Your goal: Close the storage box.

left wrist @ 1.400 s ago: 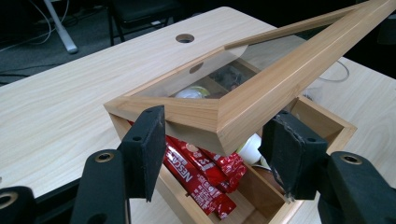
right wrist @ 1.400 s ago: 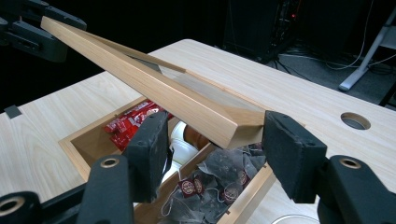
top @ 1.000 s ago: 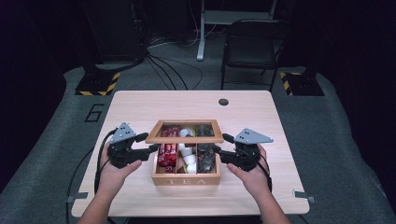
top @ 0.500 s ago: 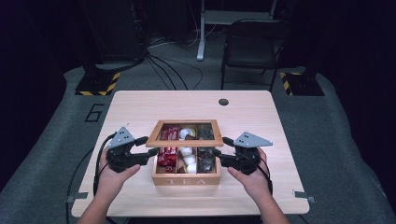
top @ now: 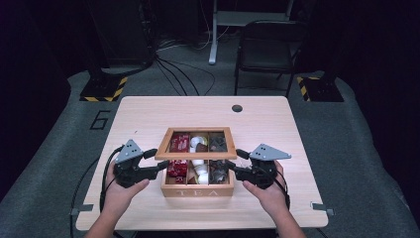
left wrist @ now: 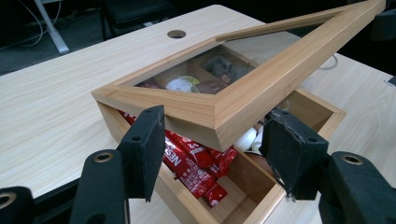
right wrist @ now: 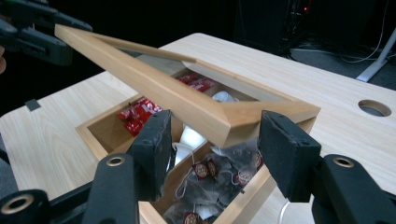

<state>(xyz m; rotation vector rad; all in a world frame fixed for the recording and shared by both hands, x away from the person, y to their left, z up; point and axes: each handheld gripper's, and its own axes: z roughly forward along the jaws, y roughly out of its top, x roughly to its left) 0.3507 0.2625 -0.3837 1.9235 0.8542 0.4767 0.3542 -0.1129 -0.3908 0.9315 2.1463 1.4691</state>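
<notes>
High view overlooks table [top: 148, 114]; gripper views flank box [left wrist: 322, 116] closely.

My grippers' jaws are black, each topped by a grey plate [top: 130, 149]. The tea box [top: 197, 187] and its lid [top: 195, 155] are pale wood, like the table [top: 148, 111]. Inside lie red sachets [left wrist: 194, 161], white pods [top: 199, 166] and dark tea bags [right wrist: 219, 179]. Far left, a yellow-and-black striped base [top: 105, 89].

I see a dim recording lab: my desk [top: 148, 119] stands on grey mat marked "6" [top: 100, 119], with hazard-striped stand bases [top: 103, 90], loose cables [top: 181, 74] and a black chair [top: 267, 49] behind.
</notes>
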